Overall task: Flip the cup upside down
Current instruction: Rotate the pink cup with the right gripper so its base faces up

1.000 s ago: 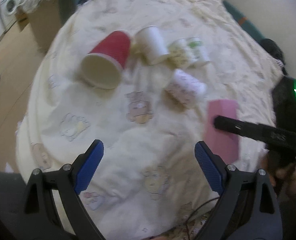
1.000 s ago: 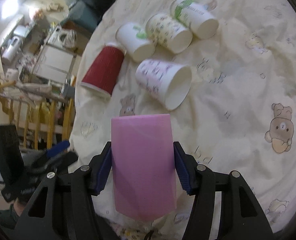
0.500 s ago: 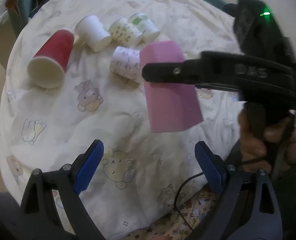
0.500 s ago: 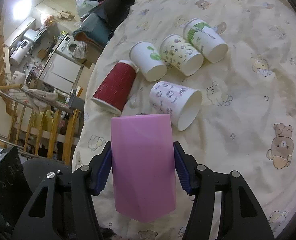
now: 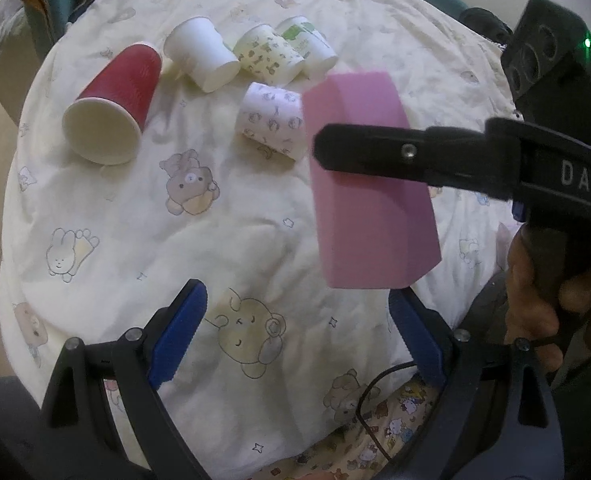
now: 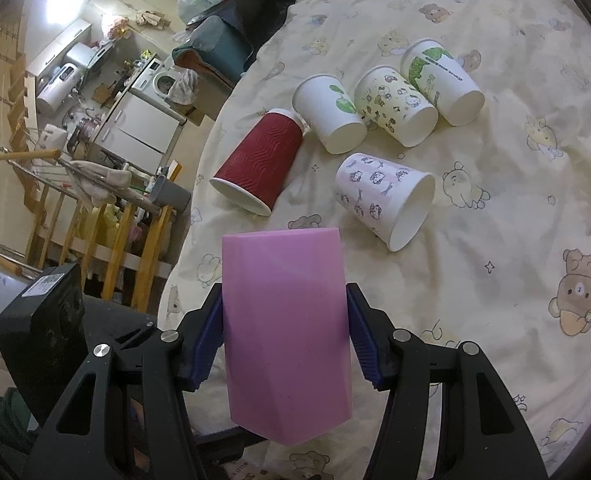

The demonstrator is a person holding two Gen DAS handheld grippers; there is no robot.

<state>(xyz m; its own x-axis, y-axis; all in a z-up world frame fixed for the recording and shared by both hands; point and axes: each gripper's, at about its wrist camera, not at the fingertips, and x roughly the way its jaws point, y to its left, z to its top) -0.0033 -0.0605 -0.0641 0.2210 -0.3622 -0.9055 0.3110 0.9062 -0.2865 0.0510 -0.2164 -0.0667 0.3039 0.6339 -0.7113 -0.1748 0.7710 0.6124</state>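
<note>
Cup (image 6: 285,320), pink, faceted: clamped in right gripper (image 6: 285,344), long axis along fingers, above bedsheet (image 5: 223,216); left gripper (image 5: 295,336) wide, empty.

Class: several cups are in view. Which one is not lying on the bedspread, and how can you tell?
The plain pink faceted cup: the right gripper clamps it above the bedspread. The red cup and four printed paper cups lie on their sides.

We cannot see the faceted pink plastic cup's (image 6: 285,328) opening; it hides part of the cat-print paper cup (image 5: 271,120).
</note>
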